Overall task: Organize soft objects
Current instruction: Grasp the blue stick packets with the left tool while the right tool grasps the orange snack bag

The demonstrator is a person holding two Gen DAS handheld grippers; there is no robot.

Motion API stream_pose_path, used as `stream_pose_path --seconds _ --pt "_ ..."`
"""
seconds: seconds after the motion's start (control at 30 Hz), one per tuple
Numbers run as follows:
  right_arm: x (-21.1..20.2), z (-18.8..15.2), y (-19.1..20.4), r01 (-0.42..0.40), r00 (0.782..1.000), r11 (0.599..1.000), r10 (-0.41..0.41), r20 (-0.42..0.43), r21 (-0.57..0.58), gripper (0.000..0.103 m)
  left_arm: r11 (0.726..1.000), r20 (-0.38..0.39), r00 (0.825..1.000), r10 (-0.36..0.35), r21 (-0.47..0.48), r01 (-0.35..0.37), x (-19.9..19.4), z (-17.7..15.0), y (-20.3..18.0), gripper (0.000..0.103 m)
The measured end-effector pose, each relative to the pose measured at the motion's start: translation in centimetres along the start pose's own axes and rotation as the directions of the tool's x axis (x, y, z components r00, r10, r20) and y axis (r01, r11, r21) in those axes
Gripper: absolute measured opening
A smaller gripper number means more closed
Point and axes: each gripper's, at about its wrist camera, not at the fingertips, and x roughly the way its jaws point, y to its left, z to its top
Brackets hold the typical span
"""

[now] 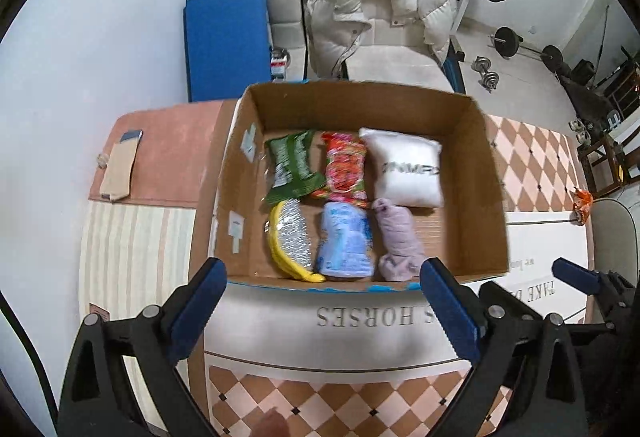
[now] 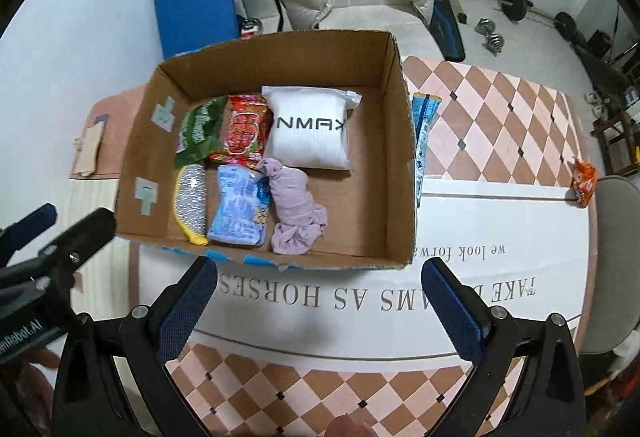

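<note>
Six soft items lay packed in the cardboard box (image 2: 404,157) toward its left wall, white pouch (image 2: 310,131) lettering partly readable, lilac cloth (image 2: 294,211) bunched beside it, blue packet (image 2: 424,133) outside half hidden by the right wall, left gripper (image 1: 324,309) and right gripper (image 2: 320,307) both spread wide, empty.

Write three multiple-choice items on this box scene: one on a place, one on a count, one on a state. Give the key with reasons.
1. Where does the lilac cloth bundle lie in the cardboard box?
A. against the far wall
B. on the near side, beside the light blue packet
C. under the white pouch

2. How many items lie in the box?
A. four
B. six
C. eight

3. How do the jaws of the right gripper stand?
A. wide open, holding nothing
B. closed on a packet
C. closed on the box rim

Key: 1 B, the bundle touches the blue packet near the front wall. 2 B, three behind and three in front. 3 A, only tabletop shows between the fingers.
</note>
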Motion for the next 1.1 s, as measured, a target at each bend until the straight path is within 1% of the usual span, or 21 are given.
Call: stream_pose_path --seconds 0.03,0.13,0.2,0.27,0.3,0.33,0.37,0.43,0.47,0.5,0.53,0.57,0.67,0.8,0.9,0.93,1.0,1.1 --pt "-0.4 0.0 -0.7 -0.016 1.0 1.0 0.016 0.005 0.007 0.103 1.0 0.005 1.0 0.001 0.01 -0.001 -0.4 0.2 -0.8 0.099" --pt "-2.2 0.2 -4.6 -0.063 0.998 0.996 0.062 0.028 0.063 0.103 0.998 0.032 0.999 0.001 0.063 -0.003 -1.4 2.1 -5.0 0.099" --pt "-3.2 0.4 -8.4 -0.083 0.996 0.99 0.079 0.043 0.118 0.103 0.992 0.042 0.999 -0.005 0.129 0.0 -1.4 4.0 -9.0 0.099" --pt "-3.9 0.7 -12.5 -0.076 0.996 0.983 0.068 0.052 0.169 0.103 0.977 0.025 1.0 -0.001 0.215 -0.004 -0.1 6.1 -13.4 0.099" --pt "-4.2 0.9 -15.0 -0.065 0.997 0.978 0.055 0.057 0.2 0.103 0.967 0.007 1.0 -0.001 0.254 -0.001 0.8 6.7 -15.3 0.099" --pt "-4.3 1.1 -17.5 -0.049 0.998 0.972 0.036 0.059 0.231 0.103 0.951 -0.038 0.999 -0.01 0.308 0.021 2.3 7.8 -18.1 0.099" --pt "-4.4 1.2 -19.7 -0.032 0.998 0.965 0.018 0.058 0.26 0.103 0.942 -0.064 0.998 -0.005 0.334 0.026 3.3 8.2 -19.7 0.099" --pt "-4.1 1.3 -24.4 -0.002 0.998 0.948 -0.017 0.055 0.317 0.103 0.91 -0.128 0.992 0.019 0.413 0.036 6.2 9.3 -24.0 0.099" --pt "-3.7 1.3 -26.6 0.015 0.998 0.94 -0.032 0.046 0.341 0.103 0.894 -0.158 0.987 0.036 0.447 0.039 7.9 9.9 -26.0 0.099" --pt "-3.3 1.3 -28.6 0.032 0.998 0.931 -0.048 0.034 0.362 0.103 0.875 -0.178 0.981 0.081 0.484 0.016 9.8 10.2 -27.9 0.099" --pt "-2.8 1.4 -30.7 0.045 0.998 0.923 -0.057 0.022 0.383 0.103 0.861 -0.201 0.974 0.108 0.509 0.009 11.5 10.4 -29.2 0.099" --pt "-2.1 1.6 -32.8 0.058 0.998 0.912 -0.066 0.006 0.405 0.103 0.849 -0.246 0.96 0.135 0.529 0.016 13.9 10.7 -30.6 0.099" --pt "-0.3 1.7 -38.2 0.08 0.997 0.885 -0.076 -0.028 0.458 0.103 0.836 -0.315 0.926 0.206 0.548 0.001 19.1 10.8 -32.5 0.099" --pt "2.1 1.3 -43.6 0.093 0.995 0.852 -0.07 -0.065 0.515 0.103 0.83 -0.355 0.9 0.254 0.557 -0.015 23.7 10.4 -33.4 0.099" --pt "3.6 1.1 -46.1 0.107 0.993 0.843 -0.07 -0.09 0.528 0.103 0.833 -0.392 0.878 0.276 0.553 -0.015 26.3 10.1 -33.9 0.099" --pt "4.2 1.2 -46.7 0.113 0.993 0.84 -0.071 -0.099 0.53 0.103 0.831 -0.399 0.872 0.284 0.556 -0.017 27.2 9.9 -34.1 0.099" --pt "5.3 1.6 -47.8 0.118 0.991 0.84 -0.067 -0.114 0.529 0.103 0.833 -0.424 0.855 0.298 0.554 -0.015 28.5 9.7 -34.2 0.099" --pt "6.4 2.6 -48.5 0.125 0.99 0.839 -0.069 -0.123 0.53 0.103 0.851 -0.47 0.828 0.305 0.525 -0.015 30.4 9.2 -33.7 0.099"
